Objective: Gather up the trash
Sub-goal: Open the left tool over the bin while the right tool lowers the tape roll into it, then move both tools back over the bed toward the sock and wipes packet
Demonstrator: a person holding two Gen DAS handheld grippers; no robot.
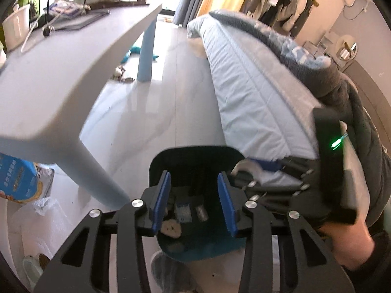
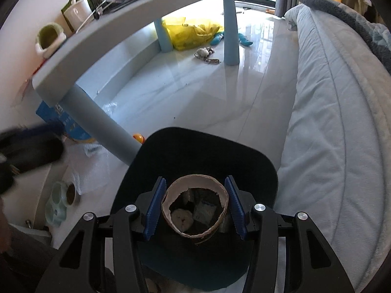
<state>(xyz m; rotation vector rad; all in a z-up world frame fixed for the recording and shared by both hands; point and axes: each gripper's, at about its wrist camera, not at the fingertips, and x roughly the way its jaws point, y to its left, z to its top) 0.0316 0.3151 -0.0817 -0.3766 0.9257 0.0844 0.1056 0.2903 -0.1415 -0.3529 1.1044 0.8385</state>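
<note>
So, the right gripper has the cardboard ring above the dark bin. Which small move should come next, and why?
Probably open the right gripper and let the cardboard ring drop. The ring sits between the blue pads, directly over the dark bin, and other trash already lies at the bottom. The left gripper is open and empty above the same bin, so nothing else needs releasing.

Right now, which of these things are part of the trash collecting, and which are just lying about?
Part of the job:
- cardboard roll, between the right gripper fingers
- dark bin below, with scraps already inside
- left gripper, open above the bin

Just lying about:
- blue table
- bed
- yellow bag
- pet bowl
</note>
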